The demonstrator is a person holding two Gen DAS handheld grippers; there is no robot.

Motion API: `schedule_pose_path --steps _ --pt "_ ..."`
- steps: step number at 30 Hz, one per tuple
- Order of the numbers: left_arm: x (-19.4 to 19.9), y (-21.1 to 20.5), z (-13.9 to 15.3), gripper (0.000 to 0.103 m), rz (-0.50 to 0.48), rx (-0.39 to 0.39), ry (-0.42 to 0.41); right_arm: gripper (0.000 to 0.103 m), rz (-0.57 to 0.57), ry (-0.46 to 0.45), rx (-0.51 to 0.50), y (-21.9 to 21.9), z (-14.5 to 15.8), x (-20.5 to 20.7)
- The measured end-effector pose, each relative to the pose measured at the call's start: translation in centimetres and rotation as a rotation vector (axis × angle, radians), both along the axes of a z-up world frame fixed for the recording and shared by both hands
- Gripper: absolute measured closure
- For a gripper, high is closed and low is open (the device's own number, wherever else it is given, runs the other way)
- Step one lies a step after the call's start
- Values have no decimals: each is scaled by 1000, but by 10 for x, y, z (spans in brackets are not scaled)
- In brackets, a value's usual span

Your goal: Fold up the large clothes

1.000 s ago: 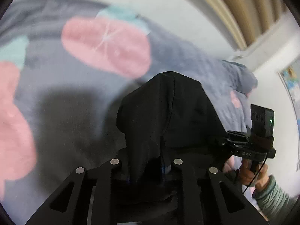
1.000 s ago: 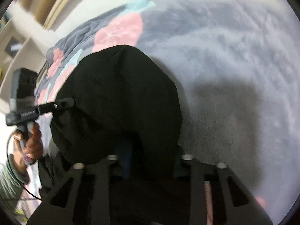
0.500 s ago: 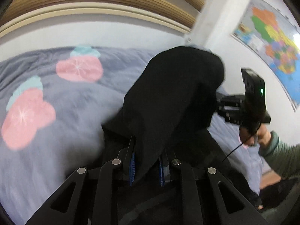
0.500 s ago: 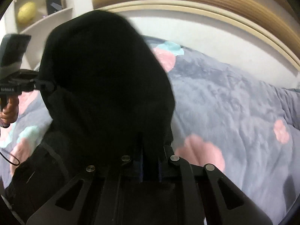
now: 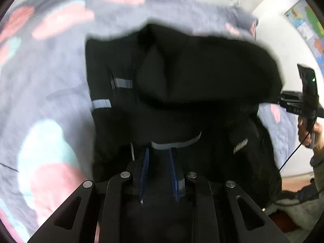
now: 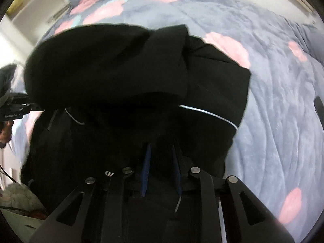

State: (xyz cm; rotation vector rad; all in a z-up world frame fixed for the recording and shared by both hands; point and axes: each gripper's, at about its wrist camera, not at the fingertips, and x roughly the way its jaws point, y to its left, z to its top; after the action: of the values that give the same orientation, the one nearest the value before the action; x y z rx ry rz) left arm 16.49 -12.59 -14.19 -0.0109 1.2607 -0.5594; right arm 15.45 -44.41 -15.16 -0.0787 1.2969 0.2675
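Note:
A large black garment with grey reflective strips [image 5: 182, 93] lies partly on the grey bed, its upper part folded over. My left gripper [image 5: 160, 158] stands at its near edge, blue pads a little apart with black cloth between them. My right gripper [image 6: 161, 154] is likewise at the garment [image 6: 113, 75], pads slightly apart with cloth between. The right gripper also shows at the right of the left wrist view [image 5: 305, 101], and the left one at the left edge of the right wrist view [image 6: 12, 109].
A grey fleece blanket with pink and teal fruit shapes [image 6: 279, 93] covers the bed [image 5: 40, 85]. A white wall with a map [image 5: 309, 22] stands to the right. Shelves [image 6: 34, 4] stand at the far left. Floor and a quilted bundle [image 6: 16, 200] lie below.
Both grippers have swung down from a raised pose toward the bed. The garment has dropped and spread over the blanket. The pads now stand slightly wider apart than before.

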Motion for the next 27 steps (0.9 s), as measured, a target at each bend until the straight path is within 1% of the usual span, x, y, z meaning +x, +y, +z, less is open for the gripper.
schedule_pose_path --steps 1,3,4,5,7,8,9,10,11,12,13,14,15,16,17,18,19,20,21,22,24,25,26,27 --pt "7 -2 17 81 5 -7 -44 77 -16 -21 13 -2 11 3" --pt "18 -7 41 79 9 -22 -105 66 -31 -74 31 -4 33 13" --pt "27 -12 52 77 10 -41 -138 54 -31 -115 41 -2 46 20" --pt "38 -18 63 75 15 -71 -168 45 -30 -155 47 3 57 30" --pt "71 -31 79 62 46 -138 -190 44 -22 -207 54 21 71 50" --pt "80 -36 81 61 56 -155 -191 44 -26 -217 53 33 74 63" --pt "94 -43 80 60 56 -183 -185 44 -30 -215 50 33 73 66" --pt "107 -51 76 60 49 -205 -169 44 -33 -206 49 57 73 81" --pt "114 -57 70 60 47 -211 -151 44 -33 -188 59 70 68 94" --pt "121 -62 58 60 37 -223 -111 44 -30 -172 65 77 61 100" --pt "125 -65 43 60 21 -224 -59 44 -22 -146 60 86 49 110" --pt "124 -68 33 61 8 -215 -27 44 -9 -112 47 95 35 118" --pt "117 -72 15 60 -30 -193 17 44 4 -75 35 97 19 121" --pt "108 -75 1 60 -65 -162 47 44 21 -28 17 102 2 116" --pt "97 -78 -19 60 -103 -110 91 44 34 12 -9 103 -18 106" --pt "85 -80 -42 61 -133 -71 153 44 41 40 -29 104 -31 102" --pt "73 -79 -64 61 -141 -60 196 45 46 78 -44 101 -47 90" --pt "67 -76 -75 61 -128 -73 197 45 42 138 -43 98 -72 81" --pt "61 -71 -86 61 -93 -114 184 45 30 158 -28 91 -85 69" --pt "59 -67 -91 61 -61 -140 171 45 19 152 -19 88 -94 63" --pt "63 -62 -90 61 -14 -159 187 45 3 113 -28 88 -102 59" --pt "66 -59 -85 61 14 -173 203 45 -18 114 -24 87 -100 60" --pt "65 -57 -80 61 23 -185 201 45 -37 120 -17 85 -96 61" --pt "62 -53 -68 61 20 -207 180 45 -42 121 -11 84 -91 61"
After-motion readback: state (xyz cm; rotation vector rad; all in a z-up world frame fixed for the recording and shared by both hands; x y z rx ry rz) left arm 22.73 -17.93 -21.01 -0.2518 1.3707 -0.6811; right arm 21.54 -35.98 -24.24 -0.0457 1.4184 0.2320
